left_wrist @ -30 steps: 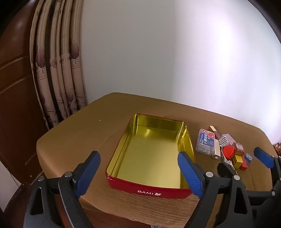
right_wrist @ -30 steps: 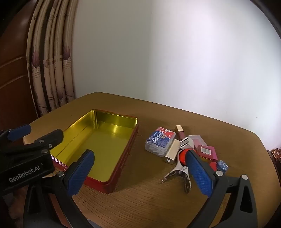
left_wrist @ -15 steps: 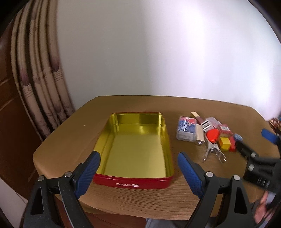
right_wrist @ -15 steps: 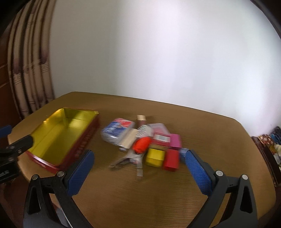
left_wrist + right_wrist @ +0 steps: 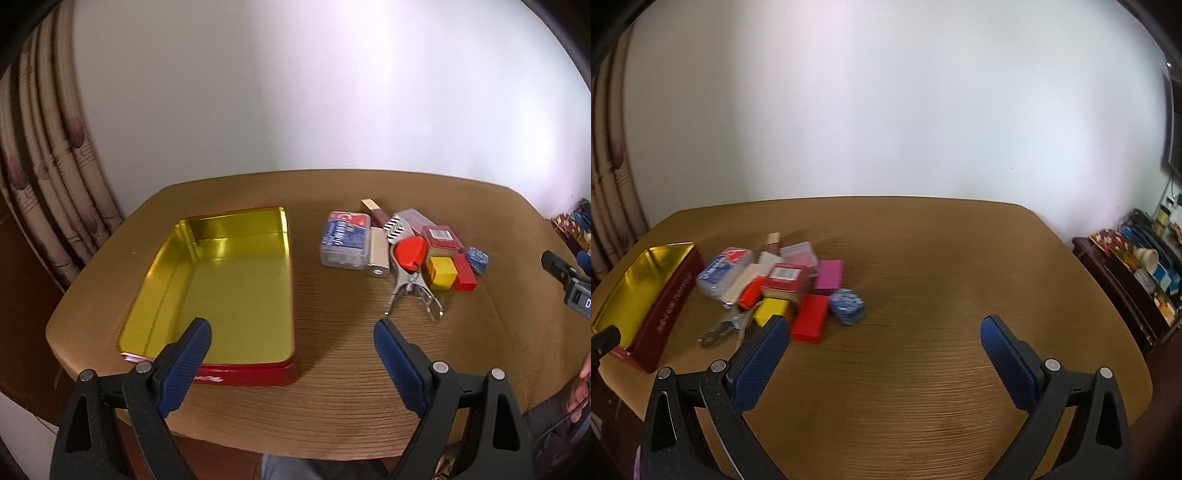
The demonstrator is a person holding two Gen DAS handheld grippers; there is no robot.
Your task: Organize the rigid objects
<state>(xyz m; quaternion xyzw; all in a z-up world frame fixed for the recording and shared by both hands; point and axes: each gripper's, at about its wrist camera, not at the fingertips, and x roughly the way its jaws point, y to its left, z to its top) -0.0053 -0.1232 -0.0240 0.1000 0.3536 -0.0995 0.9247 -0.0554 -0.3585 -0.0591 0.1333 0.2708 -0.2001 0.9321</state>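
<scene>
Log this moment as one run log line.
left gripper: open, empty | right gripper: open, empty | tin: holds nothing | small items: piled beside tin

The tin [image 5: 229, 288] is red outside and shiny gold inside. On the brown wood-grain desk [image 5: 332, 387] lie a yellow block [image 5: 441, 272], a red block [image 5: 809, 322], a magenta box [image 5: 829, 274], a blue-patterned white knob [image 5: 847, 305] and a black-and-white zigzag piece [image 5: 396, 225]. The curtain [image 5: 40, 166] is beige with maroon leaves.

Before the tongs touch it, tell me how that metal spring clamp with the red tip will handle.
The spring clamp looks like bare, shiny metal, so probably stiff and somewhat slippery. Its splayed handles lie flat on the table, so it should slide, not roll. Its red tip lies against the yellow block, which may shift.
</scene>
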